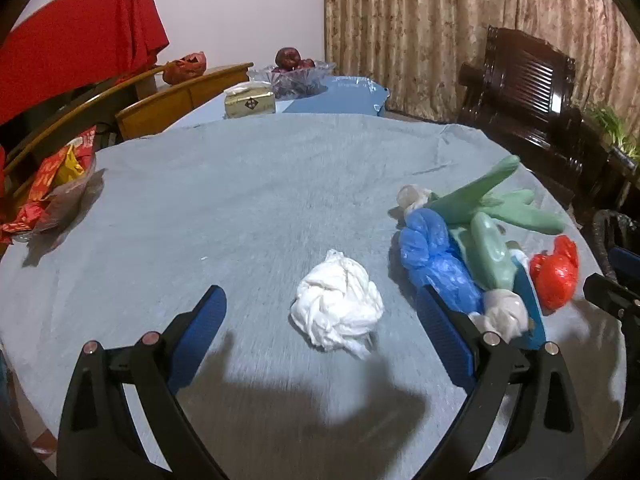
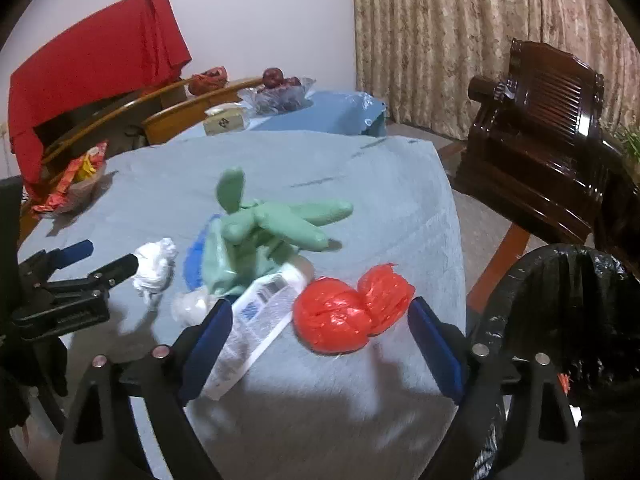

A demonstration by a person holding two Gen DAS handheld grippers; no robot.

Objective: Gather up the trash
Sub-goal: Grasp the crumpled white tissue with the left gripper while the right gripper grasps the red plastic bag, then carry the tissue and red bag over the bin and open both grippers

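Trash on grey cloth [image 1: 240, 184]: white wad [image 1: 337, 307] between wide-open left gripper [image 1: 320, 308] fingers, untouched; red bag [image 2: 352, 312] between wide-spread right gripper [image 2: 320, 316] fingers, nothing gripped; green glove [image 2: 276, 224], blue bag [image 1: 436, 260], tube [image 2: 256, 316] piled between; black-lined bin [image 2: 560, 320] right of table

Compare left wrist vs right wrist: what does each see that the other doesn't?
Left wrist only: the blue crumpled bag in full, barely visible from the right wrist.

Right wrist only: the black-lined trash bin beside the table, and the labelled plastic tube.

Both: the white tissue wad lying between the open left claw fingers, the red bag between the open right claw fingers, the green glove, and the grey tablecloth.
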